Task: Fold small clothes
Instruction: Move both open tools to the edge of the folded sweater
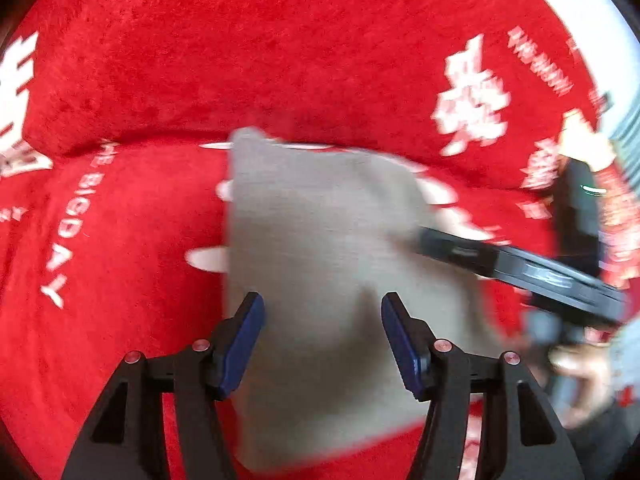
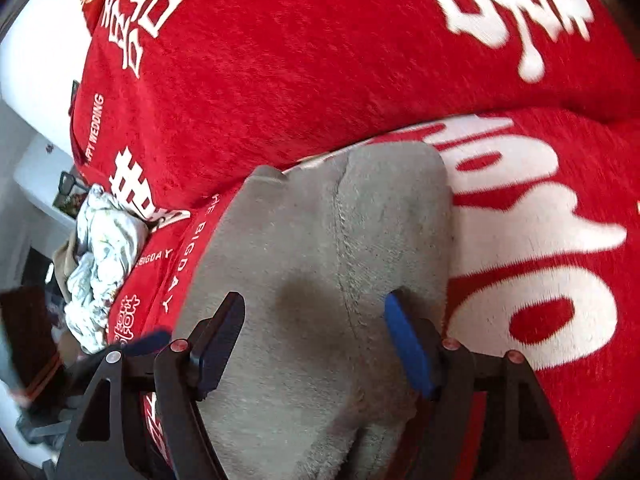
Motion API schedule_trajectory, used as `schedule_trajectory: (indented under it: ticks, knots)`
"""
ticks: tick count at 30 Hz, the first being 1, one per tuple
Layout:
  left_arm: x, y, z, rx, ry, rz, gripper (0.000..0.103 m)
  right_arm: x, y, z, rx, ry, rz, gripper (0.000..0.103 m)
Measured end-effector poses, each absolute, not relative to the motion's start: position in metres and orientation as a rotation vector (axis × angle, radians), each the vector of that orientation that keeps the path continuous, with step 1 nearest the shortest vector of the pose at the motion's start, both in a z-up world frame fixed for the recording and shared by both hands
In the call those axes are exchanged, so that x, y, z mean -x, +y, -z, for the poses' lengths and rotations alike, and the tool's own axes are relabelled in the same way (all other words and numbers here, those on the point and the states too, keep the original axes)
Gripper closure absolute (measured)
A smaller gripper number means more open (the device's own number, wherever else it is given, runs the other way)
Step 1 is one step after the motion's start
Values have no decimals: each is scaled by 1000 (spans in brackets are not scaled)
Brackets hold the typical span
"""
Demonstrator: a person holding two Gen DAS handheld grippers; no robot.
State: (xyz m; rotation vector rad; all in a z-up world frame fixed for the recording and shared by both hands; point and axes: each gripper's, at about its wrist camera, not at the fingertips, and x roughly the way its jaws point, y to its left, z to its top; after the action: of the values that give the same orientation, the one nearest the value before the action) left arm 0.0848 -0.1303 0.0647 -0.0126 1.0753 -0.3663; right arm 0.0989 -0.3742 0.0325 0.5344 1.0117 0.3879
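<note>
- Red plush bedding point(image 1: 160, 80) printed with white lettering is seen throughout.
- A folded grey garment point(image 1: 320, 240) is laid flat on it.
- Left gripper point(image 1: 322, 340) and right gripper point(image 2: 314, 340) are held over the garment, jaws spread wide, nothing clamped.

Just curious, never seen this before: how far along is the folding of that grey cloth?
The grey garment already lies folded flat on the red blanket. Nothing is in hand: the left gripper and the right gripper are both open above it. A crumpled white garment at the blanket's edge looks still to be folded.
</note>
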Motion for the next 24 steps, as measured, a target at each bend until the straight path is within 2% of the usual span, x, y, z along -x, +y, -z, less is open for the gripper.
schedule_trajectory:
  ticks: [2,7,10,16,19,21,24]
  knots:
    - [-94,-127,-46,-13,1113,326,15,-93,-378,-33,-531,1004,-370,28]
    - [-85,-102,-60,118,1094,389,15,-54,-371,-63,-449,925,-379,27]
    - [-68,-94,-63,108,1060,418,15,-16,-354,-78,-375,871,-461,27]
    - [-45,-89,-34,-44,1077,390,15,20,-339,-38,-307,980,-445,26]
    - [-46,-85,-51,-41,1039,406,15,28,-356,-54,-389,940,-448,25]
    - [-56,-86,-62,-31,1017,409,15,28,-371,-74,-417,860,-420,17]
    - [-89,-94,-63,41,1082,465,15,11,-390,-85,-424,824,-324,8]
